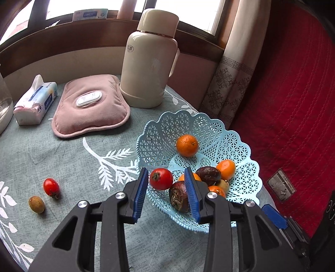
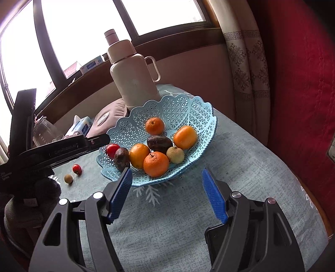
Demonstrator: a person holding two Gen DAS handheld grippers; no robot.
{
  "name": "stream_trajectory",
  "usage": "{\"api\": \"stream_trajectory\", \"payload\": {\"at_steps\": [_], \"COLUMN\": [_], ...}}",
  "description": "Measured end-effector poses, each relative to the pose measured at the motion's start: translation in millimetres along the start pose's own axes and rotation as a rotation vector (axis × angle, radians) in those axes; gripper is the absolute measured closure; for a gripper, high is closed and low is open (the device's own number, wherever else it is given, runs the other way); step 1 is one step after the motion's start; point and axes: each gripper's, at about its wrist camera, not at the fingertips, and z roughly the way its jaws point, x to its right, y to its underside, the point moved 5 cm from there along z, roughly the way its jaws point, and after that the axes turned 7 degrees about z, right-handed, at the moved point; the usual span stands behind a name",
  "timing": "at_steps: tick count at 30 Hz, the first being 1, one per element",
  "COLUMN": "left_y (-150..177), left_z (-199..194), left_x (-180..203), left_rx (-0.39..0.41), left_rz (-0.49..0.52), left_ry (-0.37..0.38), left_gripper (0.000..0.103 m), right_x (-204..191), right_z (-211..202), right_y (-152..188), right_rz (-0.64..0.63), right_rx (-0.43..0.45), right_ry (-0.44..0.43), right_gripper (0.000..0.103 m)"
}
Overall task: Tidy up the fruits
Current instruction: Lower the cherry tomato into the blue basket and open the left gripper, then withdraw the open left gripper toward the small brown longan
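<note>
Printed on the left tool's [image 1: 165, 188] arm, seen from the right wrist, is writing that seems to read "GenRobot.AI"; smaller print nearer the handle is too small to read. The tissue pack [image 1: 35, 103] and the box [image 1: 90, 14] on the windowsill carry blue labels I cannot read, and the flask [image 1: 146, 60] has a small grey emblem.

The tabletop [image 1: 73, 163] wears a grey-green cloth with white leaf prints, under a window with a patterned curtain [image 1: 228, 83]; a red quilted cover [image 1: 293, 104] lies right of the basket [image 1: 209, 129].

The left tool sits at the basket's near-left rim, its jaws parted, no pad pressing the tomato [image 1: 161, 178] between them, which lies inside the basket. The right tool [image 2: 167, 194] stands open and empty, just in front of the basket.

The basket holds oranges, dark fruits and a pale one. Left of it on the cloth lie a second tomato [image 1: 51, 187] and a longan [image 1: 36, 204]. A pink pad [image 1: 92, 106] lies behind the basket, beside the flask.
</note>
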Motion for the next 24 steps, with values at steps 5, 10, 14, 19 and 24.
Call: {"api": "stream_trajectory", "payload": {"at_steps": [5,10,14,19,24], "left_y": [2.8,7.8,9.9,12.2,17.7], "left_z": [-4.1,-8.7,-13.8,-20.7,-28.2], "left_x": [-5.2,-12.3,-15.8,-19.5,-30.0], "left_rx": [0.005,0.003,0.010,0.021,0.026], "left_rz": [-0.012,-0.028,-0.036,-0.030,-0.048], "left_ry": [-0.007,-0.021,-0.037,-0.068,-0.086], "left_gripper": [0.060,0.058,0.050,0.041,0.040], "right_x": [-0.9,-1.8,-2.5,-5.3,-10.3], "right_z": [1.0,0.7,0.2,-0.8,-2.9], "right_y": [1.6,2.9,4.3,6.0,8.4], "right_rz": [0.002,0.003,0.002,0.000,-0.002], "right_rx": [-0.007,-0.010,-0.011,-0.011,-0.015], "right_ry": [0.000,0.001,-0.001,-0.004,-0.015], "right_gripper": [0.032,0.032,0.032,0.032,0.032]}}
